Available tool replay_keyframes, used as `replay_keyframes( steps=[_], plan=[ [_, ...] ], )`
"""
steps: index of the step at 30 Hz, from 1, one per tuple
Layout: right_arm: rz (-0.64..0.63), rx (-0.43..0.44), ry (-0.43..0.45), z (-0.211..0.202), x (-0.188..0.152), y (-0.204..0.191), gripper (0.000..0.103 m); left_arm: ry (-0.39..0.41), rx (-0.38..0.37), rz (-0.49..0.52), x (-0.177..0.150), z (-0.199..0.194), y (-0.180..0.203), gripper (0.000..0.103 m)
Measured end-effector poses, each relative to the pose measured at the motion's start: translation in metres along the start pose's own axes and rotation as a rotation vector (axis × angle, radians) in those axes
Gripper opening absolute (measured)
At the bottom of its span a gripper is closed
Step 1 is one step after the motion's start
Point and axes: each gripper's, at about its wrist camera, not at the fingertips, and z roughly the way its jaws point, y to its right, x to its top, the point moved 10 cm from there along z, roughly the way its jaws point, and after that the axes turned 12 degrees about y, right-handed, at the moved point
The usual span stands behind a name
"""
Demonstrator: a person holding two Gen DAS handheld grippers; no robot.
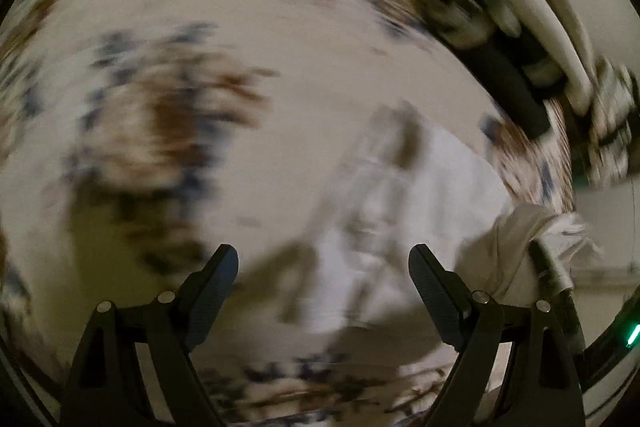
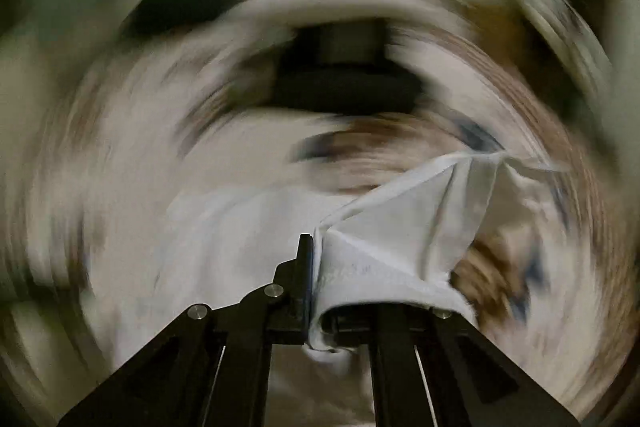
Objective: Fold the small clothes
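Left wrist view, heavily blurred: our left claw (image 1: 323, 263) stands wide open with nothing between its fingers, over a pale surface with a blue and brown floral print (image 1: 168, 131), probably a bedspread. On that surface lies a white garment (image 1: 400, 187), its outline smeared. At the right edge we see our right claw (image 1: 550, 267) with white cloth bunched around its tip. A dark and pale heap (image 1: 500, 39) sits at upper right; we cannot tell what it is. Right wrist view, also blurred: our right claw (image 2: 314, 259) is closed on a fold of the white garment (image 2: 400, 227), which drapes over the right finger and trails off to the right. Risk, as we judge it: the pinch takes only a thin fold, so a fast swing could pull it free or drag the garment askew before our empty left claw catches another corner.
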Motion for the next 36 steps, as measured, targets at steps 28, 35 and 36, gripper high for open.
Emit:
replay_keyframes(
  steps=[28, 35, 36],
  plan=[
    [0.281, 0.377, -0.545, 0.091, -0.039, -0.006, 0.066, -0.081, -0.065, 0.062, -0.02, 0.102, 0.063, 0.087],
    [0.241, 0.414, -0.654, 0.086, -0.061, 0.031, 0.073, -0.107, -0.002, -0.033, -0.081, 0.061, 0.025, 0.087],
    [0.256, 0.433, -0.649, 0.082, -0.055, 0.034, 0.074, -0.11, 0.01, -0.079, -0.087, 0.053, 0.02, 0.087]
  ],
)
